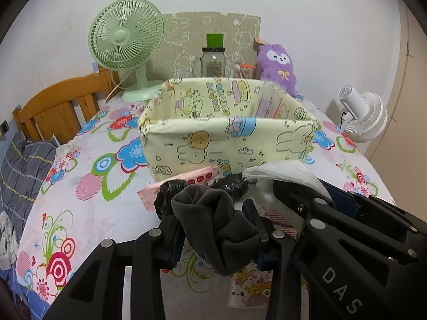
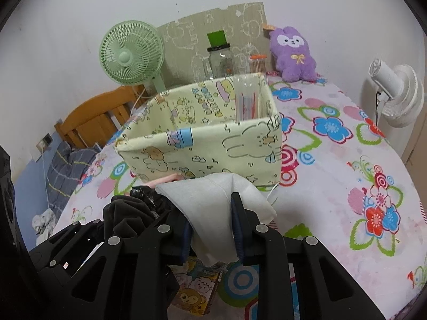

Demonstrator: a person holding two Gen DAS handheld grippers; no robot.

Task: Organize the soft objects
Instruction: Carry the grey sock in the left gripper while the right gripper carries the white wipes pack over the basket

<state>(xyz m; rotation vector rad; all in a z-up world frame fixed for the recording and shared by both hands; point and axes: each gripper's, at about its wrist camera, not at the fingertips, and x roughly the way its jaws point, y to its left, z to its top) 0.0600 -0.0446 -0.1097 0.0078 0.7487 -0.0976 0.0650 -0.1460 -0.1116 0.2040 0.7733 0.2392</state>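
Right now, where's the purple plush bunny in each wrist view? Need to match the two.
Left wrist: purple plush bunny sits upper right of centre, against the wall, behind the far right corner of the pale yellow cartoon-print fabric box.
Right wrist: purple plush bunny is upper right, on the flowered cloth, right of the box.
Shared landmark: mint green desk fan, upper left in both.

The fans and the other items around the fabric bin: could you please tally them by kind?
Fans: 2, a green fan and a white fan
Plush toys: 1, the purple plush
Fabric bins: 1, the yellow bin
Glass jars: 1, the jar
Held cloths: 2, a dark cloth and a white cloth
Total: 7
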